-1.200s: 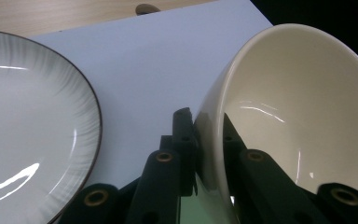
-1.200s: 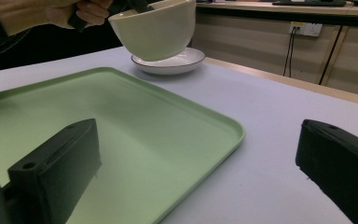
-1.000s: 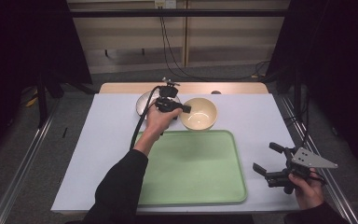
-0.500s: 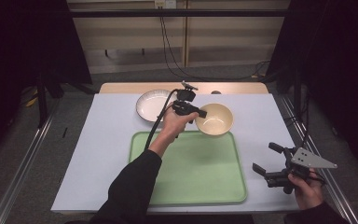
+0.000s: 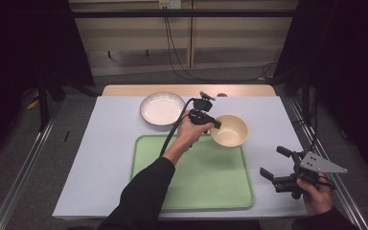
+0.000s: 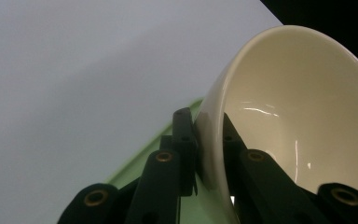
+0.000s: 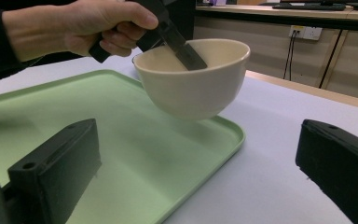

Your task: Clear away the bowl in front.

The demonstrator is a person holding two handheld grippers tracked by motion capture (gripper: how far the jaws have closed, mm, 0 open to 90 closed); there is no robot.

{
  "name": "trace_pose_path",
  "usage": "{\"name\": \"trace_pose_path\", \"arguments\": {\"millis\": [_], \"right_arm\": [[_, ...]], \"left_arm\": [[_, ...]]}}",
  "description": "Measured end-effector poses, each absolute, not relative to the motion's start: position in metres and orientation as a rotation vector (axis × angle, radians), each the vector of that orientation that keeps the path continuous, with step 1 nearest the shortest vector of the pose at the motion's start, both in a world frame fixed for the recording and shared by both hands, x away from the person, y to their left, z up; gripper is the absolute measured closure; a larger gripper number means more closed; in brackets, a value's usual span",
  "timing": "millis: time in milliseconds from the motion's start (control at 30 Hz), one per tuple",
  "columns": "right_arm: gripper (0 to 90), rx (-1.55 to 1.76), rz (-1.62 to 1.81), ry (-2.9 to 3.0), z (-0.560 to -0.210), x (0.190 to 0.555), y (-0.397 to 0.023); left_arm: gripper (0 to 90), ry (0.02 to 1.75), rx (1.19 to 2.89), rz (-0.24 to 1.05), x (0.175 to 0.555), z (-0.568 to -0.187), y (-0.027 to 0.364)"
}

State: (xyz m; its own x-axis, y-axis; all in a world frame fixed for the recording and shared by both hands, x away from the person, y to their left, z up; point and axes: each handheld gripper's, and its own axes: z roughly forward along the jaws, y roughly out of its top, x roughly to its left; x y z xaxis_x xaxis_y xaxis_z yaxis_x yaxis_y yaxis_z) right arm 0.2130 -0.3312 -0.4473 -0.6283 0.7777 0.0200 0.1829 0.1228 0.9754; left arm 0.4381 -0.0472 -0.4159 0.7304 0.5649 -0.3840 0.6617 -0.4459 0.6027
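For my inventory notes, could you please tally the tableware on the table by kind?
Bowls: 1, cream bowl, held in the left gripper
Plates: 1, white plate
Trays: 1, green tray
Total: 3

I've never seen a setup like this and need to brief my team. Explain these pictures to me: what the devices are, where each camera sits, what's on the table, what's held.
No robot here: a person holds a hand-operated gripper in each hand. One camera looks down from above the table; two more ride on the grippers, looking along their black fingers.

On the white table lie a green tray and, farther back, a white plate.

The left gripper is shut on the rim of a cream bowl, one of its fingers outside the wall and one inside. The right gripper view shows the bowl hanging in the air above the tray's far corner, not resting on it.

The right gripper waits open near the table's right edge, holding nothing.
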Motion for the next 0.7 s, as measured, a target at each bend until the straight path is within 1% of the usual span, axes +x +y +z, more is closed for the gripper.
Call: {"name": "trace_pose_path", "arguments": {"millis": [100, 200, 300, 467, 700], "right_arm": [[0.0, 0.920, 1.539, 1.895, -0.447, 0.213, -0.331], [0.0, 0.929, 1.534, 1.898, -0.447, 0.213, -0.331], [0.0, 0.930, 1.534, 1.897, -0.447, 0.213, -0.331], [0.0, 0.930, 1.535, 1.899, -0.447, 0.213, -0.331], [0.0, 0.927, 1.531, 1.902, -0.447, 0.213, -0.332]], "left_arm": [[82.8, 0.934, 2.162, -0.184, 0.436, -0.423, -0.048], [82.9, 0.933, 2.186, -0.171, 0.435, -0.429, -0.049], [82.8, 0.963, 2.159, -0.194, 0.436, -0.437, -0.050], [82.7, 0.962, 2.205, -0.180, 0.436, -0.445, -0.053], [82.7, 0.989, 2.200, -0.184, 0.437, -0.453, -0.057]]}}
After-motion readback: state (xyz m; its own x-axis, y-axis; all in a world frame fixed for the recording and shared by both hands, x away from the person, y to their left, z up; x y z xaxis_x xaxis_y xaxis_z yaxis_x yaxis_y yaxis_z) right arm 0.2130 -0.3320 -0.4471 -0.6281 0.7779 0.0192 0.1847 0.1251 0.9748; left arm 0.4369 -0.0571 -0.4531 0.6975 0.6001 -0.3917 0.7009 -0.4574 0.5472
